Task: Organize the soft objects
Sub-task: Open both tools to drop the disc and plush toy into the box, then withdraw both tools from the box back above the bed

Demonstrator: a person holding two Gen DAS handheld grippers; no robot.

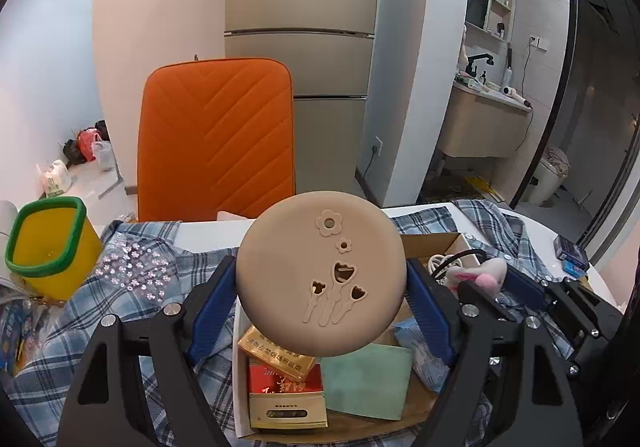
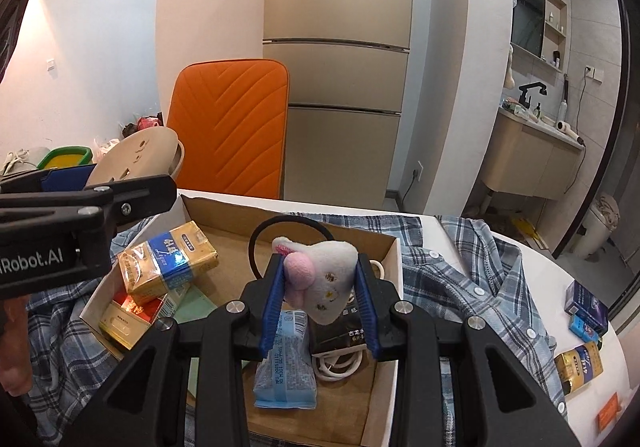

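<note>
Now both tools hang over the cardboard box (image 2: 192, 207): left tool (image 1: 320, 283) clamps the round beige pad (image 1: 320, 271), right tool (image 2: 320, 279) pinches the plush toy (image 2: 324, 279). Next, I'd judge: lower, release inside.

Both grippers (image 1: 321, 283) (image 2: 320, 283) clamped, tilted downward

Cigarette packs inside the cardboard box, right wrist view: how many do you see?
2. A gold-and-blue pack lies at the left side of the cardboard box, partly on a red-and-gold pack nearer the camera. More may be hidden beneath other items.
</note>
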